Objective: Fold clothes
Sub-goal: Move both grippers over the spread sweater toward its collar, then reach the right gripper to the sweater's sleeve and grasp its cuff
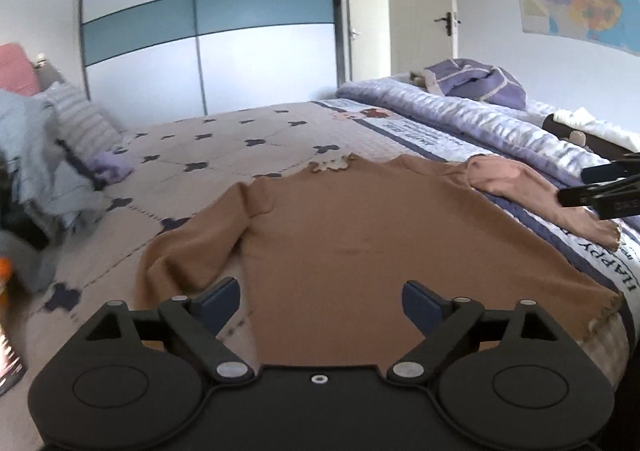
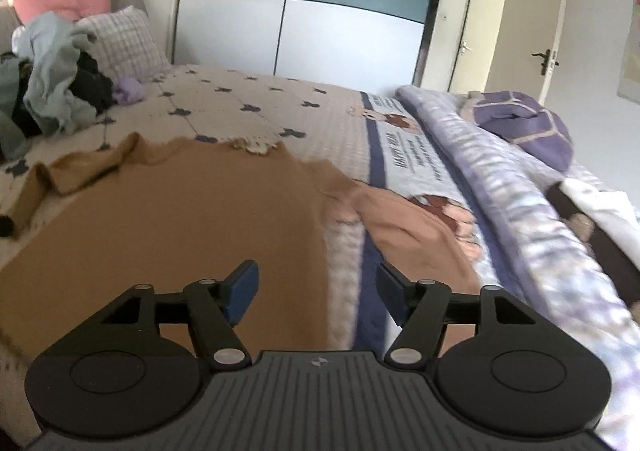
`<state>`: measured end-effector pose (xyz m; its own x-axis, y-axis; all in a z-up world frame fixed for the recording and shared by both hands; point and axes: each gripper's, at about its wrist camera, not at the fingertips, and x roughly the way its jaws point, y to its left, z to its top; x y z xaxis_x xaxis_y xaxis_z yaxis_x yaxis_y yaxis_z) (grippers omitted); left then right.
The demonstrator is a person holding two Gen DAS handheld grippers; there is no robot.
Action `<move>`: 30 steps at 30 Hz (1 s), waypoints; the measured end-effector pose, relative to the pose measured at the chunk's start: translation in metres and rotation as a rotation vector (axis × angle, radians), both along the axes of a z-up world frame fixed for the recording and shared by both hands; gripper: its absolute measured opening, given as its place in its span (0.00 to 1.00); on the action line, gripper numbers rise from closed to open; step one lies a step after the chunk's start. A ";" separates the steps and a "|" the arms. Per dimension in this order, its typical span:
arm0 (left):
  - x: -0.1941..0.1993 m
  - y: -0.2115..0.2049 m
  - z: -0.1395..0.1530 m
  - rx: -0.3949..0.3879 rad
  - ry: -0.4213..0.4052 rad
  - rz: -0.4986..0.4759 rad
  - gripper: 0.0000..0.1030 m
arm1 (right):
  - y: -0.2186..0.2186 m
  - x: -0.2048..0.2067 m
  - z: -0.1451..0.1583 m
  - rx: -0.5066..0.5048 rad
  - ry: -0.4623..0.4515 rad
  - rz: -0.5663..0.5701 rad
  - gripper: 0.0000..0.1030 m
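Observation:
A brown long-sleeved top lies spread flat on the bed, frilled collar at the far end and hem nearest me. My left gripper hovers open above the hem, nothing between its fingers. The top's right sleeve lies out to the right, and the right gripper's fingertips show just beyond it. In the right wrist view the same top fills the left half. There my right gripper stands open over the top's right edge, with the right sleeve just ahead.
The bedspread is beige with dark clover marks. A rolled lilac quilt and a purple pillow line the right side. A pile of clothes and pillows sits at the headboard on the left. A sliding wardrobe stands behind.

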<state>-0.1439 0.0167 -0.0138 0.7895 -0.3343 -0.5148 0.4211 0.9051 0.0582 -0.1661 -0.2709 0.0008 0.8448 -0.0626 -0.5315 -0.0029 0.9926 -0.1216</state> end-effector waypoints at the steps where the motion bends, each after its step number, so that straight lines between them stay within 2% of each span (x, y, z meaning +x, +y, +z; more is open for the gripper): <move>1: 0.008 -0.004 -0.001 -0.006 0.008 -0.006 0.86 | 0.002 0.008 -0.003 0.000 -0.010 0.000 0.73; 8: 0.064 -0.022 -0.016 -0.063 0.022 -0.013 0.99 | 0.016 0.062 -0.023 0.046 -0.046 -0.015 0.80; 14: 0.110 -0.030 -0.042 -0.092 0.021 -0.013 0.99 | 0.022 0.111 -0.044 0.112 -0.066 -0.035 0.82; 18: 0.129 -0.030 -0.066 -0.061 0.042 -0.027 0.99 | 0.026 0.139 -0.070 0.150 -0.026 -0.030 0.82; 23: 0.143 -0.030 -0.079 -0.049 0.134 -0.030 0.99 | 0.032 0.160 -0.094 0.106 0.072 -0.033 0.84; 25: 0.147 -0.030 -0.082 -0.034 0.162 -0.027 0.99 | 0.032 0.162 -0.097 0.111 0.097 -0.035 0.86; 30: 0.144 -0.030 -0.084 -0.008 0.166 -0.040 0.99 | 0.026 0.154 -0.097 0.078 0.114 -0.034 0.89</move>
<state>-0.0001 -0.0132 -0.0981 0.6798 -0.3683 -0.6342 0.4600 0.8876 -0.0224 -0.0123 -0.2453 -0.0967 0.7770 -0.0452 -0.6279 0.0217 0.9987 -0.0451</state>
